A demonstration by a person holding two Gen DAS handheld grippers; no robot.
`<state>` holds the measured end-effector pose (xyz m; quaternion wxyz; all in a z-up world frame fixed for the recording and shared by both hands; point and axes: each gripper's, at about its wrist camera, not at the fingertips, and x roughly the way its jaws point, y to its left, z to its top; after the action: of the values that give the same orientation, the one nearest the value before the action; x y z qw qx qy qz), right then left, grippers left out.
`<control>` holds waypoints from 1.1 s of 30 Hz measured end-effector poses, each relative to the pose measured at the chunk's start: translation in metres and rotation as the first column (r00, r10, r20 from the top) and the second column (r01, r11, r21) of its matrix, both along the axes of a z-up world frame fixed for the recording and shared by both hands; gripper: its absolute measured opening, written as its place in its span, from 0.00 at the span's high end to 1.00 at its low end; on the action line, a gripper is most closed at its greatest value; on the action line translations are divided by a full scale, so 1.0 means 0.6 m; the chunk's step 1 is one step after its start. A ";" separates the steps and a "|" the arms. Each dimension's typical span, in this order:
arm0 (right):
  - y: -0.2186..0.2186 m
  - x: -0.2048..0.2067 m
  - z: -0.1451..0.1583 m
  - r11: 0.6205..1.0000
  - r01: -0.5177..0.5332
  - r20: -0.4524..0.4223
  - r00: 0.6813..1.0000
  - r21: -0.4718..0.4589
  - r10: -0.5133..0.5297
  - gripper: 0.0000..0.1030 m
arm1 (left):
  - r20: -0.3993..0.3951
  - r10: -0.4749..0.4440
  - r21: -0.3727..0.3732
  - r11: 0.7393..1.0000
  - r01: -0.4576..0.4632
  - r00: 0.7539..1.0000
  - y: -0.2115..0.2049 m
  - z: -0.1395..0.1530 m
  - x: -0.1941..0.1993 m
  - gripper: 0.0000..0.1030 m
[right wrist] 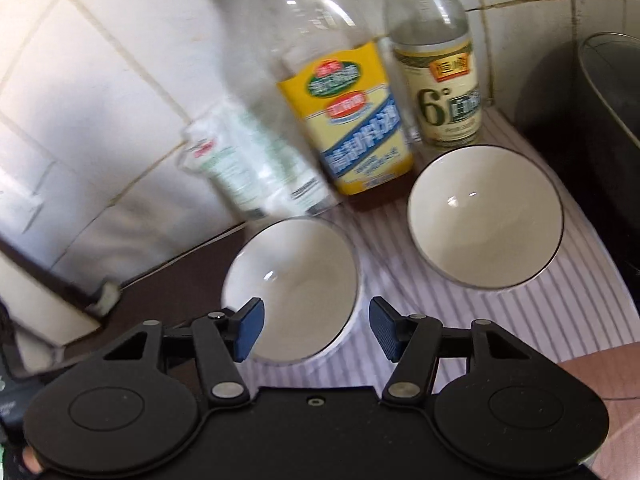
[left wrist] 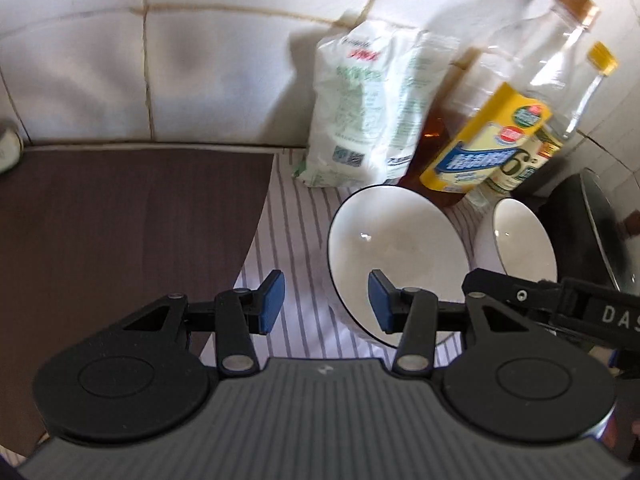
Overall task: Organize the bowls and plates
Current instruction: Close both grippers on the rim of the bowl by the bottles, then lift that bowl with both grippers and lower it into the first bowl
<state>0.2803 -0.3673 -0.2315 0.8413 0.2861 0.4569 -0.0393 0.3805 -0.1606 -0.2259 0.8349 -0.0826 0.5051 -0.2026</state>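
Two white bowls with dark rims stand on a striped cloth (left wrist: 288, 240). The nearer bowl (left wrist: 396, 256) (right wrist: 292, 284) is by the flour bag, and the other bowl (left wrist: 520, 240) (right wrist: 486, 216) sits to its right. My left gripper (left wrist: 326, 302) is open. Its right pad is over the nearer bowl's inside and its left pad is outside, so the left rim lies between them untouched. My right gripper (right wrist: 316, 328) is open at the same bowl's right side, one pad over the inside and one outside. Its black body shows at the right edge of the left wrist view.
Against the tiled wall stand a white bag (left wrist: 360, 108), an oil bottle with a yellow label (left wrist: 488, 136) and a vinegar bottle (right wrist: 440, 92). A dark pan (left wrist: 580, 232) sits close on the right. Dark brown counter (left wrist: 120, 220) lies left of the cloth.
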 end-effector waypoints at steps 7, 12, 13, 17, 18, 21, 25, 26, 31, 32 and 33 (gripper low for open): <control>-0.007 0.022 -0.050 0.998 0.062 -0.064 0.996 -0.009 -0.063 0.42 | -0.022 -0.015 -0.007 1.000 0.015 1.000 -0.010 -0.024 0.008 0.79; -0.012 0.024 -0.072 0.995 0.091 -0.076 0.993 0.033 -0.088 0.84 | -0.022 0.034 -0.030 0.999 -0.035 0.999 -0.013 -0.037 0.001 0.89; -0.011 0.024 -0.073 0.995 0.096 -0.075 0.993 0.036 -0.093 0.86 | -0.016 0.036 -0.029 0.999 -0.037 0.999 -0.015 -0.036 -0.001 0.89; -0.006 0.031 -0.082 0.997 0.073 -0.067 0.995 0.005 -0.073 0.87 | -0.058 0.084 -0.050 0.995 -0.087 0.995 -0.015 -0.042 0.001 0.89; -0.004 0.037 -0.091 0.998 0.060 -0.078 0.995 -0.002 -0.060 0.89 | -0.087 0.090 -0.055 0.994 -0.095 0.992 -0.016 -0.045 0.003 0.89; 0.005 0.037 -0.093 0.998 0.066 -0.098 0.993 -0.011 -0.066 0.89 | -0.071 0.089 -0.023 0.996 -0.091 0.993 -0.022 -0.039 -0.002 0.92; 0.012 0.012 -0.069 0.998 0.056 -0.063 0.996 0.009 -0.055 0.86 | -0.047 0.061 -0.013 0.998 -0.061 0.997 -0.019 -0.019 -0.020 0.92; 0.014 0.005 -0.063 0.998 0.056 -0.064 0.996 0.013 -0.055 0.86 | -0.042 0.052 -0.012 0.999 -0.053 0.998 -0.019 -0.011 -0.028 0.92; 0.011 -0.045 -0.026 0.997 0.066 -0.024 0.998 0.048 -0.065 0.85 | 0.013 0.013 0.044 0.999 -0.013 1.000 -0.025 0.038 -0.073 0.92; 0.014 -0.057 -0.014 0.998 0.058 -0.016 0.998 0.038 -0.057 0.85 | 0.020 0.007 0.042 0.999 -0.008 1.000 -0.024 0.048 -0.083 0.91; 0.016 -0.067 -0.003 0.998 0.050 -0.008 0.999 0.023 -0.050 0.85 | 0.026 0.001 0.039 0.999 -0.002 1.000 -0.023 0.057 -0.092 0.92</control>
<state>0.2400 -0.3577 -0.2335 0.8350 0.3069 0.4532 -0.0560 0.3251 -0.1744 -0.1918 0.8430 -0.0637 0.4979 -0.1931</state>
